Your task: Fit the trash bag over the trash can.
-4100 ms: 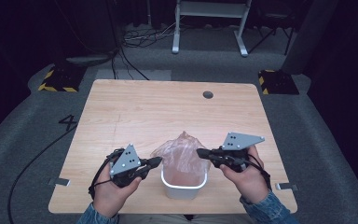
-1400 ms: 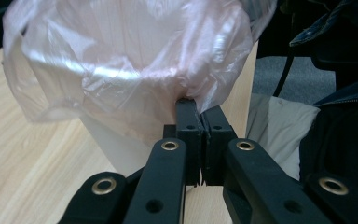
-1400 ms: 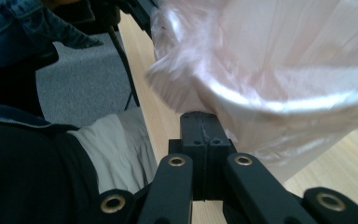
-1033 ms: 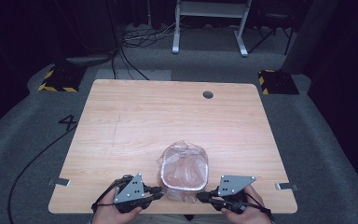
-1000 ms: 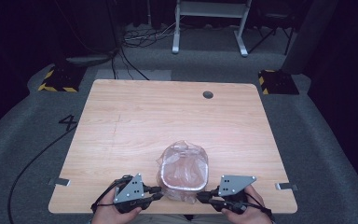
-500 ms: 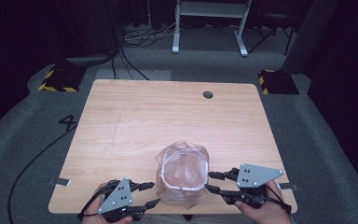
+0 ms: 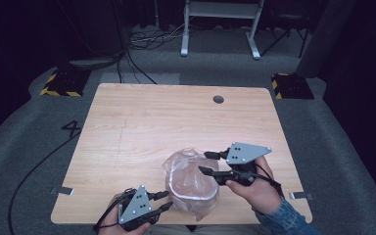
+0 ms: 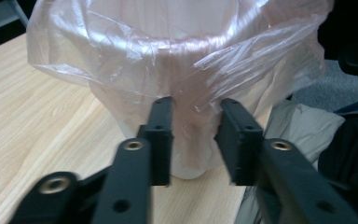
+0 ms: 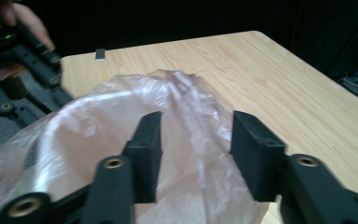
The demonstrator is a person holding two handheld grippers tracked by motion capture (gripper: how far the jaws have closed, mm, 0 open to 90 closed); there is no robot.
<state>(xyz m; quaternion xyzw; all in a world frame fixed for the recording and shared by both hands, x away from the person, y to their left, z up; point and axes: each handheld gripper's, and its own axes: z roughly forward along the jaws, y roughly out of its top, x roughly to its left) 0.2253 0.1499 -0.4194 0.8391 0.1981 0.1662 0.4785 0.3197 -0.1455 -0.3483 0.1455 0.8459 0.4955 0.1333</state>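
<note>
A small white bin (image 7: 192, 188) lined with a thin, see-through pinkish plastic bag (image 7: 186, 161) is standing upright on the wooden table (image 7: 147, 122), close to the table's near edge and well apart from the round dark hole (image 7: 218, 99) near the far edge. The bag is draping over the bin's rim and hanging loosely down its outside, crinkled and glossy, with folds catching the light. In the left gripper view the bag (image 8: 177, 60) is bunching into a gathered band around the bin's rim, and the pale wall of the bin (image 8: 189, 161) is showing beneath the film. In the right gripper view the bag (image 9: 121, 140) is billowing up in a rumpled, hazy mound.

The left tongs (image 7: 164, 201) are sitting just beside the bin on its near left side, pointing toward it. Their jaws have just been closing, yet they are standing apart, with a hanging fold of the bag between them (image 8: 193, 135); whether the pads are touching the film cannot be told.

The right tongs (image 7: 206, 162) are hovering near the bin's right side, above the bag's upper edge. Their jaws are standing apart too (image 9: 193, 154), with the bag lying behind and below the gap and nothing pinched between them.

A person's hand is wrapping around each gripper, and a blue denim sleeve (image 7: 284, 220) is showing behind the right one.
</note>
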